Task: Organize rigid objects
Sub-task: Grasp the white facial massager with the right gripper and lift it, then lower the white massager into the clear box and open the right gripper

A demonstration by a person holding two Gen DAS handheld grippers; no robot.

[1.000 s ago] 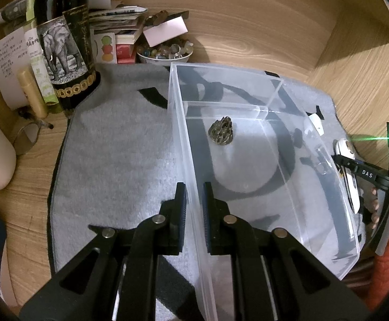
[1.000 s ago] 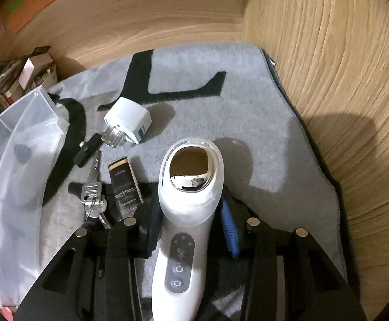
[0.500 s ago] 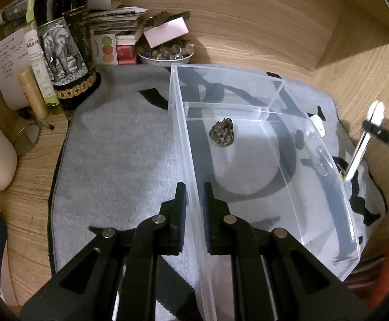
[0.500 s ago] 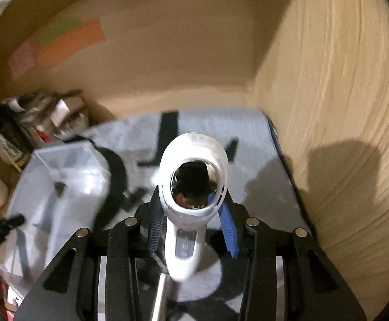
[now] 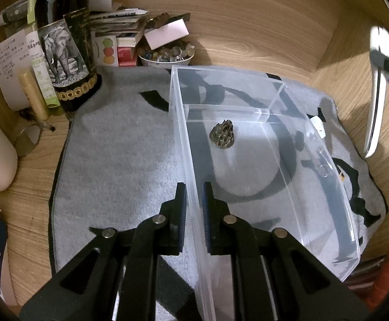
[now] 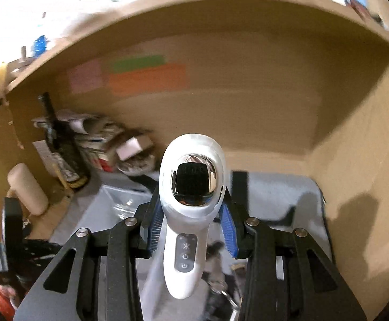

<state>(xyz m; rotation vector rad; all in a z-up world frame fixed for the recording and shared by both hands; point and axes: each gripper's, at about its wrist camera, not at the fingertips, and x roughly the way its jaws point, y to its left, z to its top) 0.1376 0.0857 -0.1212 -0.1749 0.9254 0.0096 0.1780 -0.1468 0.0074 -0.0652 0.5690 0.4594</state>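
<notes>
The left tool [image 5: 194,200] is pressed together on the near left wall of the clear plastic bin [image 5: 328,187], one finger outside the wall and one inside. The bin rests on the grey mat [image 5: 119,160] that covers the wooden surface [image 5: 31,214]. A transparent divider crosses the bin toward its far end. A small dark metal ornament [image 5: 222,134] sits on the bin floor just near of that divider, well apart from the left tool's fingers.

The right tool [image 6: 191,227] pinches a white handheld device [image 6: 191,214] between its blue pads [image 6: 154,230]. The pads press the device's neck, just below its rounded head. The mirrored oval face of the head points toward the camera, and three buttons run down the handle. In the left wrist view the device [image 5: 376,93] hangs in the air at the far right, above the mat and clear of the bin's right wall.

Boundaries: wooden walls close the surface on the far side and on the right. A dark bottle with an elephant label [image 5: 66,42], stacked papers and a bowl of small stones [image 5: 165,54] crowd the far left corner. The mat left of the bin lies open, and most of the bin floor near of the ornament is bare. Beneath the device, small items on the mat are too blurred to identify.
</notes>
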